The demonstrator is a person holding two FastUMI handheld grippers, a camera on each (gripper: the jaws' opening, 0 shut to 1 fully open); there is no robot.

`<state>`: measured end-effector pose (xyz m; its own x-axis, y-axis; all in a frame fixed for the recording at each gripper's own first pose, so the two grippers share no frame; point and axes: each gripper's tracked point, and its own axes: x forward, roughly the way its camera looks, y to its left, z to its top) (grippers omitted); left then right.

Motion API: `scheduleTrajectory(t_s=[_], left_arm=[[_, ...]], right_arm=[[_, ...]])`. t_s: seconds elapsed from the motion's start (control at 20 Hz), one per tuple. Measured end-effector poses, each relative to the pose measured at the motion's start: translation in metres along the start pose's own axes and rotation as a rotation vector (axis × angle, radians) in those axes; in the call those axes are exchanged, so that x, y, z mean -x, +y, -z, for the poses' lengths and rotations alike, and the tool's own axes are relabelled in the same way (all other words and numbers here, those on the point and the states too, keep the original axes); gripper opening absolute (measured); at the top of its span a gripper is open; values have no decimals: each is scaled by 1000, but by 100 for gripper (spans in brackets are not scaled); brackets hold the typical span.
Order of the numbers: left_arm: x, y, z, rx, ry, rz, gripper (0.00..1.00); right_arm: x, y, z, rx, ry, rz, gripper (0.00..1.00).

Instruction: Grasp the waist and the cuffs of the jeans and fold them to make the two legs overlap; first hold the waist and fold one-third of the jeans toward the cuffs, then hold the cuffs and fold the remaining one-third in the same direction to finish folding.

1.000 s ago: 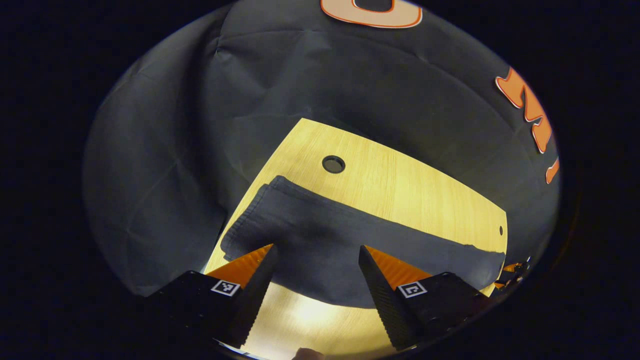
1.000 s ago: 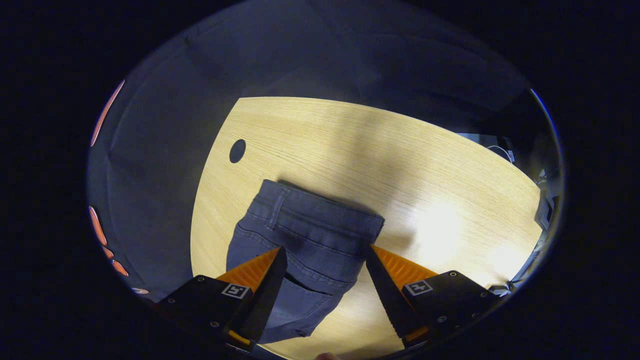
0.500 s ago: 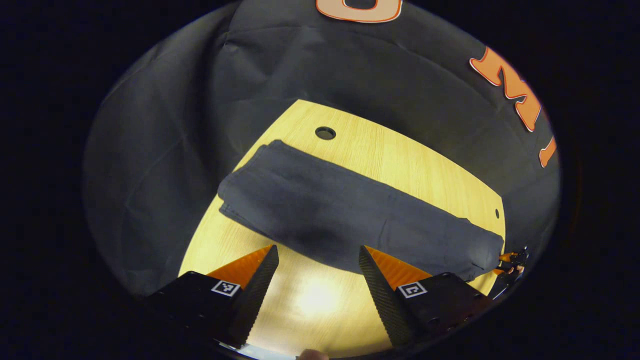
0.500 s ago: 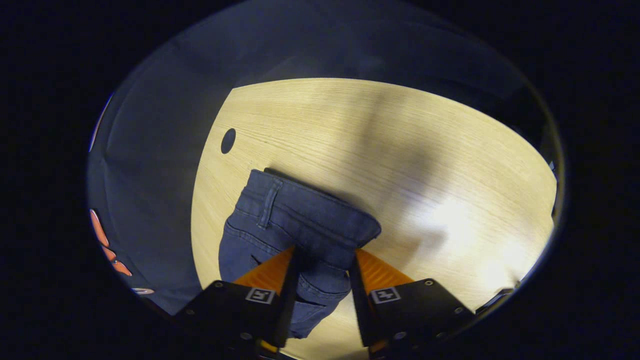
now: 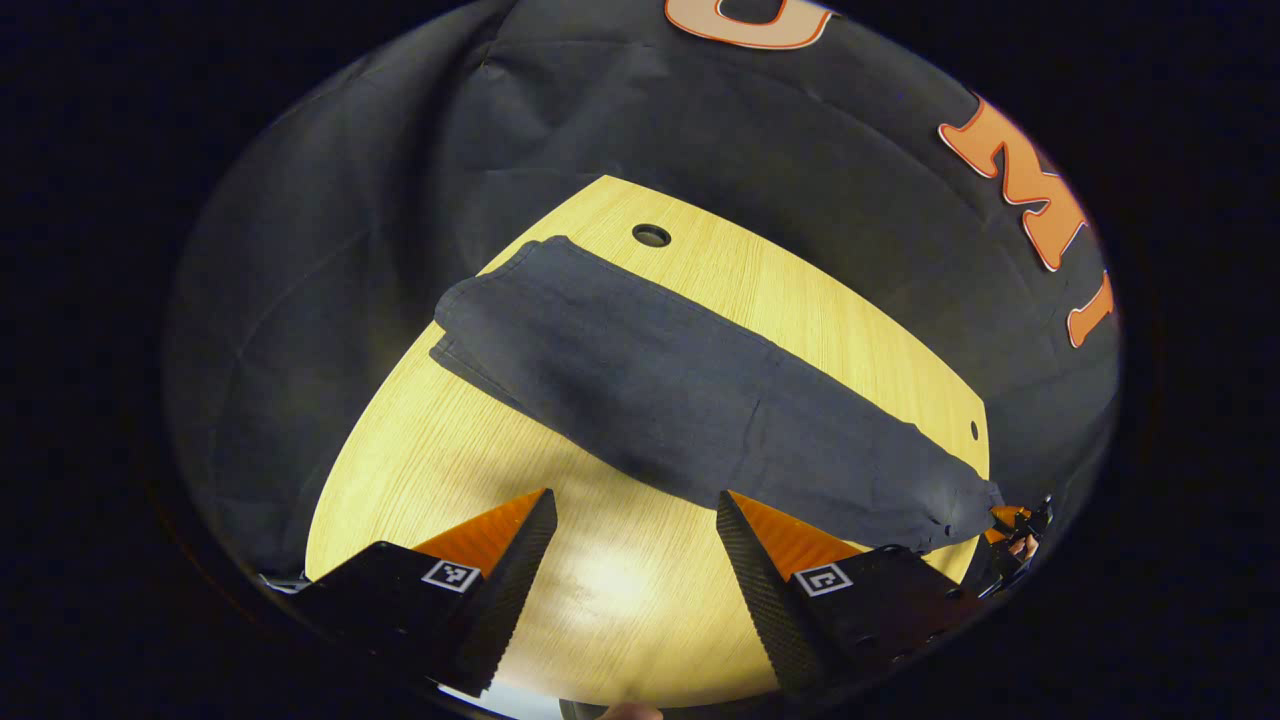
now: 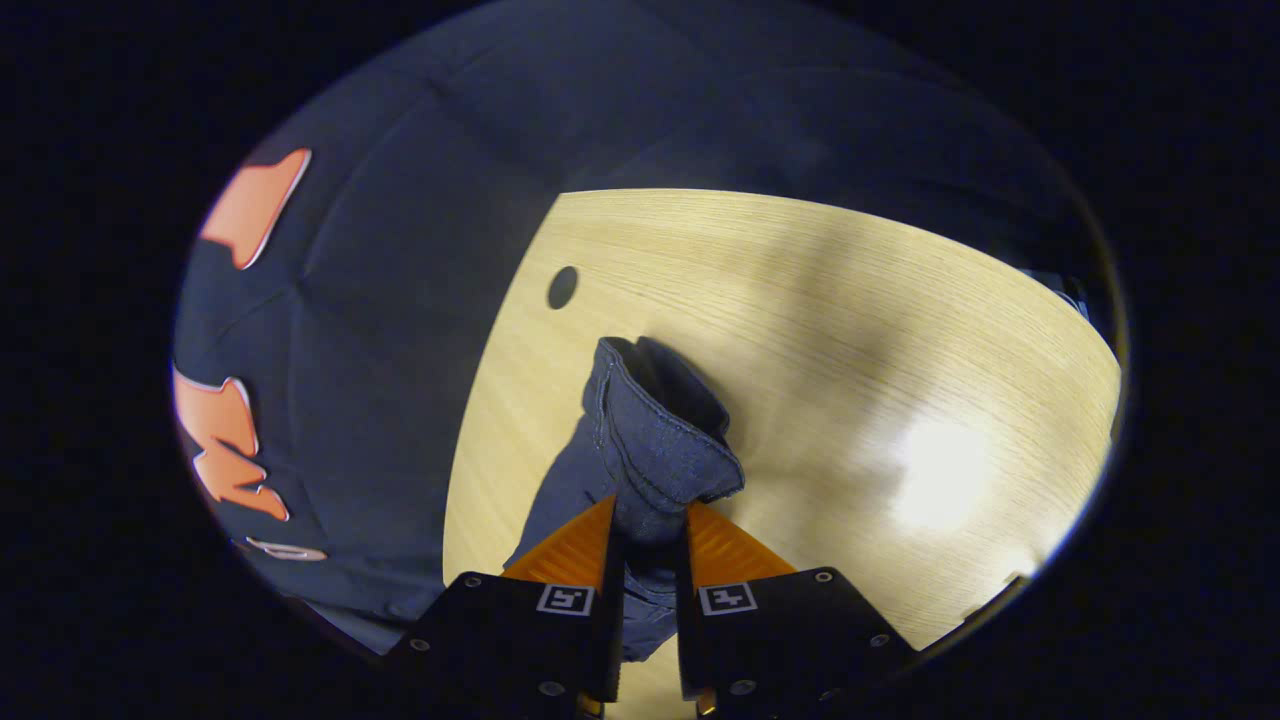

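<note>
Dark blue jeans (image 5: 690,400) lie folded lengthwise across the wooden table (image 5: 440,470), cuffs at the upper left, waist at the lower right. My left gripper (image 5: 632,505) hovers open over bare wood, a little short of the near edge of the legs. In the right gripper view, my right gripper (image 6: 650,515) is shut on the waist of the jeans (image 6: 655,440), which bunches up and lifts off the table (image 6: 850,330). That same gripper (image 5: 1015,525) also appears small at the waist end in the left gripper view.
A round cable hole (image 5: 651,236) sits in the table just beyond the cuffs, and a smaller hole (image 5: 974,430) lies near the waist end. The same large hole (image 6: 562,287) appears past the waist in the right gripper view. Black cloth walls surround the table.
My right gripper went from open around the waist to shut on it, and the waist has bunched and lifted. My left gripper has drawn back from the legs, staying open.
</note>
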<state>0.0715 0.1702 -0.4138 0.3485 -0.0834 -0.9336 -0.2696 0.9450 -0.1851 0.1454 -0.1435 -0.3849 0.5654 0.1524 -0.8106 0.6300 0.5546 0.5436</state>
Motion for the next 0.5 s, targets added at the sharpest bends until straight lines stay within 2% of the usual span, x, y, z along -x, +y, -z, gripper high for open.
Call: scheduleTrajectory(t_s=[0.25,0.5], left_arm=[[3,-3,-4,-16,-9,25,98],[5,-2,0,-15,-8,42,98]], right_arm=[[30,42,20,67,-9,-80,24],[50,96,63,106,26,-192,24]])
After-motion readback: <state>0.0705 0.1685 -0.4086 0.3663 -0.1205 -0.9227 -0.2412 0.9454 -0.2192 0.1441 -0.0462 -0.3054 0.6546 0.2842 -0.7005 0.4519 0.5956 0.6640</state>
